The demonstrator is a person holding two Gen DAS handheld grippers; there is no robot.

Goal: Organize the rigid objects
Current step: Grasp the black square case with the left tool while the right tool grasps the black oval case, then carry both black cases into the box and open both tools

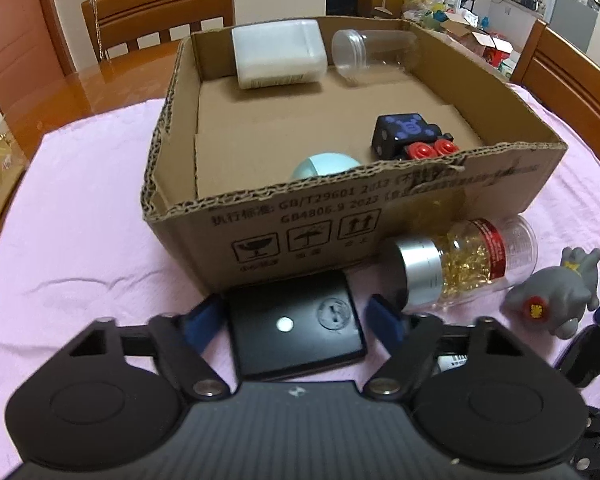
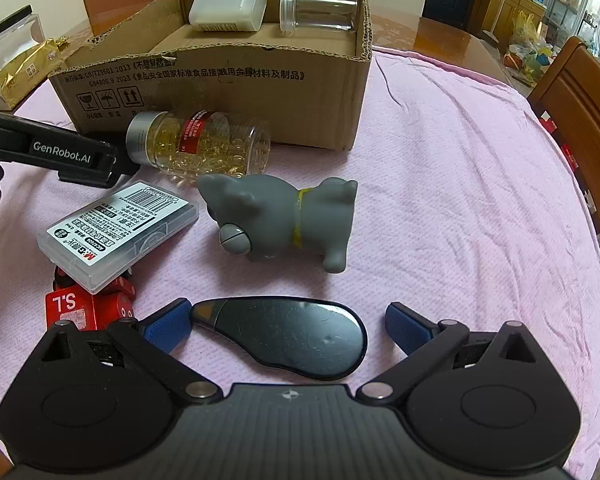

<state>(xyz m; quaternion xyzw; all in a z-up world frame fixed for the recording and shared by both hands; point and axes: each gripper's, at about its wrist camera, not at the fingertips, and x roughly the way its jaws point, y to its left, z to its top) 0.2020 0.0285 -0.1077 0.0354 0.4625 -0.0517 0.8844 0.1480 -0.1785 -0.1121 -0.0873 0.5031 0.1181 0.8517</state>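
Cardboard box (image 2: 220, 92), at 12 o'clock, printed "GB4806.9 2023"; clear case (image 2: 118, 232) at 9 o'clock, labelled "M&G". Left gripper (image 1: 294, 316), marked "GenRobot.AI", spread around black device (image 1: 296, 330). Right gripper (image 2: 288, 326) spread around black oval object (image 2: 296, 336).

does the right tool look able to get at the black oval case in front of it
Probably yes. The right tool is open with its blue fingers on either side of the black oval case, which lies flat on the pink cloth; nothing sits between them.
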